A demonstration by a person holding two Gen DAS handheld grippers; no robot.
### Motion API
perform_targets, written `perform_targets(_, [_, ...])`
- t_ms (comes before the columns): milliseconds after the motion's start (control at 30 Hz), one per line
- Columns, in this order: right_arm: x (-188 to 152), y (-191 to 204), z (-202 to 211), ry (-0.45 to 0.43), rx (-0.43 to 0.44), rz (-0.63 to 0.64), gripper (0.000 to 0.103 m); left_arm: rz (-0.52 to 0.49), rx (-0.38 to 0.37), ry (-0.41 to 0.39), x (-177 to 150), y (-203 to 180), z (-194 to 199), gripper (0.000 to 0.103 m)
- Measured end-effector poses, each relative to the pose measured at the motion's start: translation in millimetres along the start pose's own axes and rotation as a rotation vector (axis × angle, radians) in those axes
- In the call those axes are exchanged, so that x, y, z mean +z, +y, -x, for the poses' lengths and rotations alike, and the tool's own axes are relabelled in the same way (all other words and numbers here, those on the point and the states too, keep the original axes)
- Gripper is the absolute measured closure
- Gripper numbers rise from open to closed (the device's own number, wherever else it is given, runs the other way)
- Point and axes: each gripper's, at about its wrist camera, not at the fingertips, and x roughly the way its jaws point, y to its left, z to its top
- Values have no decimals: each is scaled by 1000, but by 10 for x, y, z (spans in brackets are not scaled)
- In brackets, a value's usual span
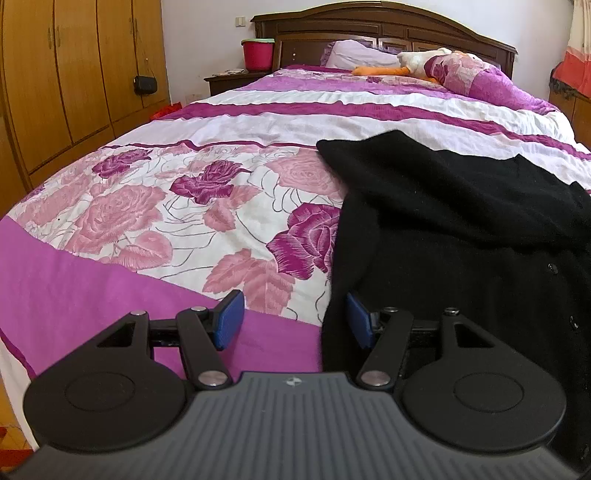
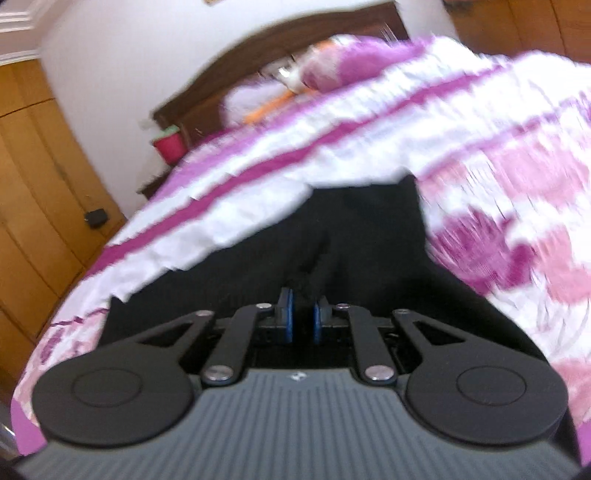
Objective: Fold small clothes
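While lying across the near right part of the bed, the black cardigan (image 1: pixel 461 229) is spreading over the floral bedspread (image 1: pixel 155 206), its buttoned front running down toward the near edge of the bed and one dark fold reaching up toward the white and purple stripes. In the right wrist view the same black cardigan (image 2: pixel 354 236) is filling the middle of the blurred picture, bunching into a ridge right ahead of the pads.

The right gripper (image 2: pixel 303 314) is pinching a fold of that knit, its blue pads standing close together with black fabric pressed between them. The left gripper (image 1: pixel 295 319) is hovering at the near edge of the bed with its jaws standing wide apart; its right pad is sitting just at the cardigan's left hem, its left pad over the plain purple band, and nothing is being squeezed between them.

Farther up the bed, a plush toy (image 1: pixel 417 62) with an orange part is lying beside a purple floral pillow (image 1: pixel 480 77) against the dark wooden headboard (image 1: pixel 384 22). Beyond the bed's far left corner, a red bucket (image 1: pixel 258 53) is sitting on a nightstand (image 1: pixel 229 79), and a wooden wardrobe (image 1: pixel 74 74) is lining the left wall.
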Motion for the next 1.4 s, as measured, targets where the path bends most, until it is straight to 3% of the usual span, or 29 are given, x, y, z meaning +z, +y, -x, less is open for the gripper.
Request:
perform_targets(133, [-54, -33, -5, 26, 33, 75, 84, -26, 4, -7, 66, -63, -1, 37])
perform_targets(267, [78, 3, 99, -19, 44, 143, 57, -40, -8, -31, 212, -127, -8, 37])
perform_targets(300, [126, -2, 131, -40, 47, 162, 55, -39, -12, -39, 258, -143, -11, 37])
perform_targets(500, [399, -71, -88, -32, 11, 191, 54, -50, -16, -116, 597, -283, -137, 37])
perform_targets(600, [463, -110, -291, 7, -9, 181, 54, -47, -16, -122, 791, -356, -325, 37])
perform_targets(767, [458, -115, -502, 41, 33, 155, 54, -14, 22, -104, 1022, -436, -820, 37])
perform_targets(833, [449, -77, -543, 50, 45, 172, 60, 15, 34, -75, 1071, -445, -1032, 37])
perform_targets(867, [447, -53, -552, 48, 47, 180, 84, 45, 30, -50, 1082, -433, -1140, 37])
perform_targets(900, [453, -24, -564, 50, 50, 185, 92, 82, 18, -28, 1092, -411, -1225, 37])
perform_targets(967, [487, 62, -515, 4, 52, 208, 92, 153, 20, -16, 1091, -372, -1344, 37])
perform_targets(1067, [537, 180, -282, -164, 62, 247, 93, 161, 99, -52, 1074, -387, -1396, 37])
perform_targets(1167, [517, 213, -289, -256, -27, 305, 93, 151, 143, -82, 1032, -414, -1430, 37])
perform_targets(1333, [414, -37, -760, -84, -100, 244, 92, 118, 177, -92, 1004, -481, -1481, 37])
perform_targets(1400, [414, -107, -817, -65, -88, 208, 91, 122, 176, -88, 1001, -475, -1479, 37])
